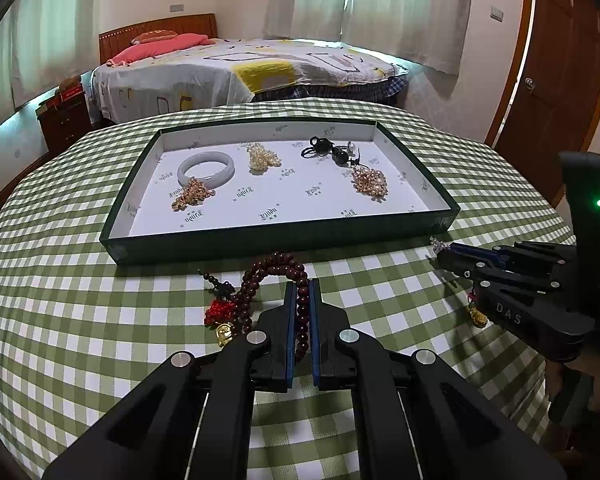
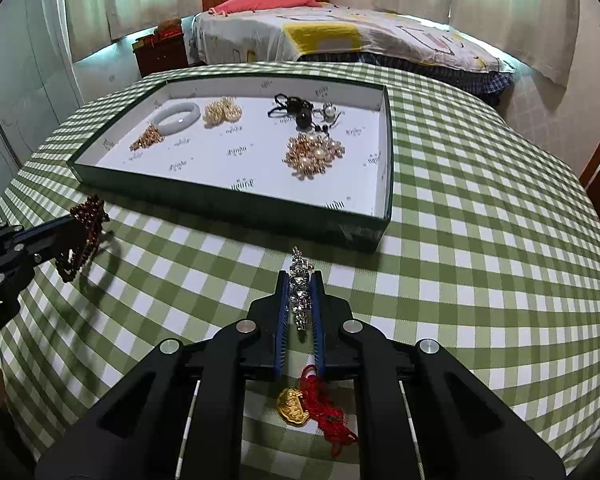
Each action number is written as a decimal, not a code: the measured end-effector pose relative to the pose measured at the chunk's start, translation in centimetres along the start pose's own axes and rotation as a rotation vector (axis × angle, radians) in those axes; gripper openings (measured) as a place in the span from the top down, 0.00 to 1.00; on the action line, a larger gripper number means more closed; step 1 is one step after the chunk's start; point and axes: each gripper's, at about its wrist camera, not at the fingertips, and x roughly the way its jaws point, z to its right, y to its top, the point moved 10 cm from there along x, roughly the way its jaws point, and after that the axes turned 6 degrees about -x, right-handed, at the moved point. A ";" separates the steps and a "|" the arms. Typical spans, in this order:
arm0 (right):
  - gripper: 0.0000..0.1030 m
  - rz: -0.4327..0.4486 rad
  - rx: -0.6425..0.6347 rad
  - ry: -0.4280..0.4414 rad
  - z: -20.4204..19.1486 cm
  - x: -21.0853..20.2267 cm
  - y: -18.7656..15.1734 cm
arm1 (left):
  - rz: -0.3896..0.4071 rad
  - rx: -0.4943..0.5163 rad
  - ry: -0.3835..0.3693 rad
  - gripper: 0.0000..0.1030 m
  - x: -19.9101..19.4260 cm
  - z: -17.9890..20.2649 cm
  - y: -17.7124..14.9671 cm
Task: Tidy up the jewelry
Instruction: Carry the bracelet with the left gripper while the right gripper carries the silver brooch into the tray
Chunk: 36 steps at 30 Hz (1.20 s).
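My left gripper (image 1: 302, 286) is shut on a dark red bead bracelet (image 1: 276, 268) with a red tassel and gold charm, held above the checked table in front of the tray. It shows at the left of the right wrist view (image 2: 85, 220). My right gripper (image 2: 300, 278) is shut on a silver crystal bracelet (image 2: 300, 292); it shows at the right of the left wrist view (image 1: 440, 254). A gold charm on red knotted cord (image 2: 296, 406) lies under my right gripper. The green tray (image 1: 276, 246) with a white lining holds a white jade bangle (image 1: 206, 166), gold chains, pearl clusters and black beads.
The table wears a green and white checked cloth (image 2: 480, 280). A bed (image 1: 240, 68) stands behind the table, a wooden door (image 1: 552, 80) to the right and a low cabinet (image 1: 64, 116) to the left.
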 end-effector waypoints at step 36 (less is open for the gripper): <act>0.89 0.239 -0.004 0.027 -2.2 -2.2 13.7 | 0.201 0.017 0.025 0.94 1.1 -1.8 12.7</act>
